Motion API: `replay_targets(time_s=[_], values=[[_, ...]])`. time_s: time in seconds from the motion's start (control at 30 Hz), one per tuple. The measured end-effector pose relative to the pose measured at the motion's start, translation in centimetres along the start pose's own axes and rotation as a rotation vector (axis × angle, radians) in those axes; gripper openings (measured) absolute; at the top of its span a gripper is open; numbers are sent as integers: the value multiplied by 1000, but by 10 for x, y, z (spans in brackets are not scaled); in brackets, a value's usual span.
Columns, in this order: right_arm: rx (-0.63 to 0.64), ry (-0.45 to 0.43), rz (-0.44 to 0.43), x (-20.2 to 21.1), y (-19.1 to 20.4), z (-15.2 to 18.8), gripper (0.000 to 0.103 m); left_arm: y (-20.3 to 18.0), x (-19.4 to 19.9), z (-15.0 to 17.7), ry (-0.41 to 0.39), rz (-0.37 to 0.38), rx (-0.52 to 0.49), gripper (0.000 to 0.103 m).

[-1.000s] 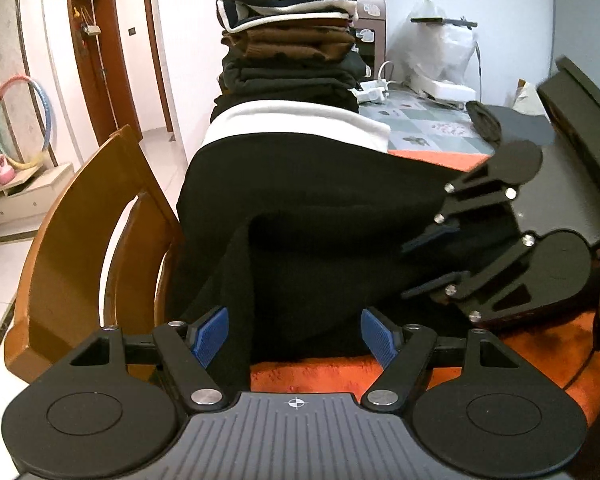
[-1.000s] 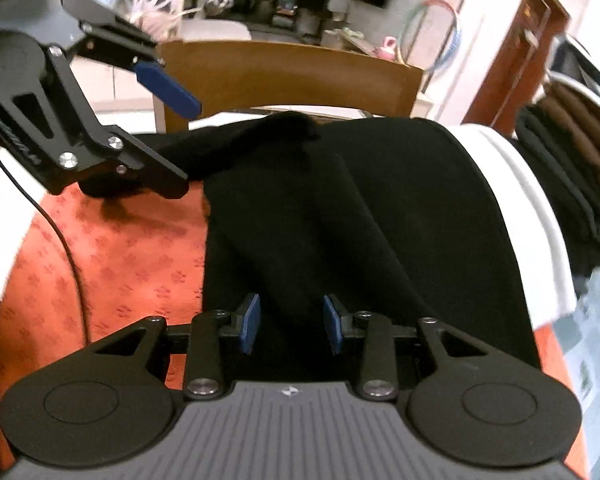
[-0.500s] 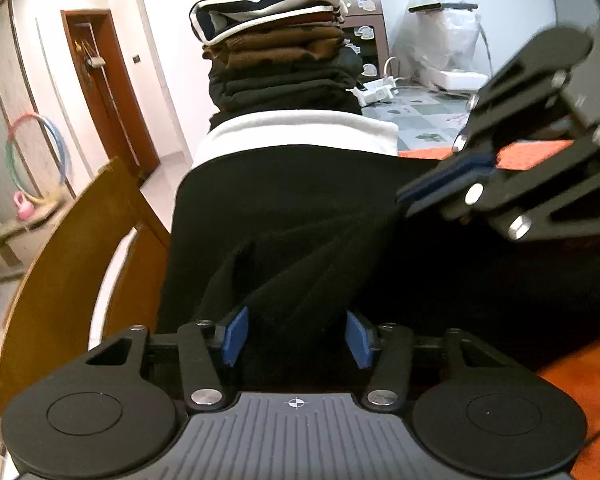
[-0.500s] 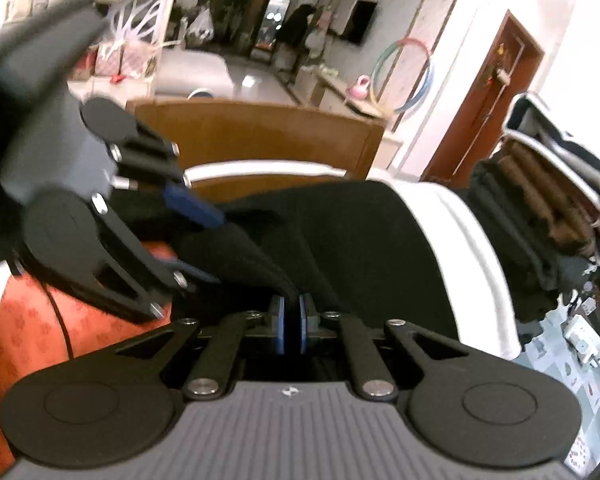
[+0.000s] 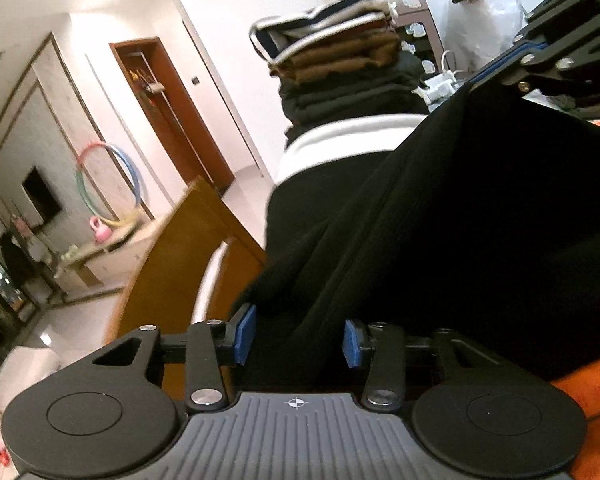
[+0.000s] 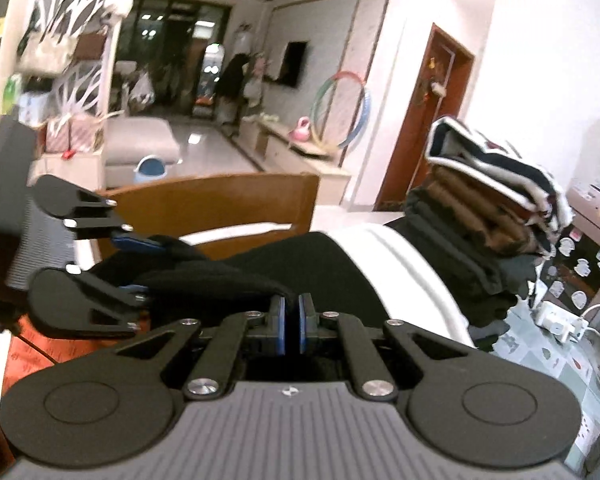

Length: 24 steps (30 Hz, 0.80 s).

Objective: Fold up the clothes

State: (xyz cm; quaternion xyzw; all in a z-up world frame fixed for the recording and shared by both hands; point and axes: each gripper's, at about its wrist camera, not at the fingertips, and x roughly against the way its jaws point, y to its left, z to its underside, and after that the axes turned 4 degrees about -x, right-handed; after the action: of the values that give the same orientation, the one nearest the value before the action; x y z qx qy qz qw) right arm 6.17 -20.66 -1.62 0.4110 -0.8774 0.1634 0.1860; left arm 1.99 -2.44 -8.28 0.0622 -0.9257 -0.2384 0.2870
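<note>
A black garment [image 5: 460,220] with a white band [image 5: 340,136] lies on the orange-covered table [image 5: 596,396]. My left gripper [image 5: 296,336] is closed on a thick bunch of its near edge, lifted off the table. My right gripper [image 6: 292,320] is shut on another fold of the same black garment [image 6: 300,268]. The right gripper shows at the top right of the left wrist view [image 5: 548,56]; the left gripper shows at the left of the right wrist view [image 6: 132,268]. A stack of folded clothes [image 5: 340,72] stands behind the garment.
A wooden chair back [image 6: 220,204] stands at the table's far edge, also seen in the left wrist view [image 5: 180,264]. A power strip [image 6: 560,320] lies on the patterned cloth at the right. A hula hoop [image 6: 340,112] leans on the wall.
Both grippers closed on the black garment's near edge and lifted it up. The views tilted upward and the cloth rose off the table.
</note>
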Motion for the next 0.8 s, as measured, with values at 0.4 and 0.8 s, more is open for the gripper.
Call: replay_targets(time_s=[0.4,0.8], values=[[-38,-61,6,2,-11,-4,8,-8,0,-13,-40,-70,-82,49],[-80,-66,56,-10,-32,-17,8,49,-1,-60,-101,69,-109,9]])
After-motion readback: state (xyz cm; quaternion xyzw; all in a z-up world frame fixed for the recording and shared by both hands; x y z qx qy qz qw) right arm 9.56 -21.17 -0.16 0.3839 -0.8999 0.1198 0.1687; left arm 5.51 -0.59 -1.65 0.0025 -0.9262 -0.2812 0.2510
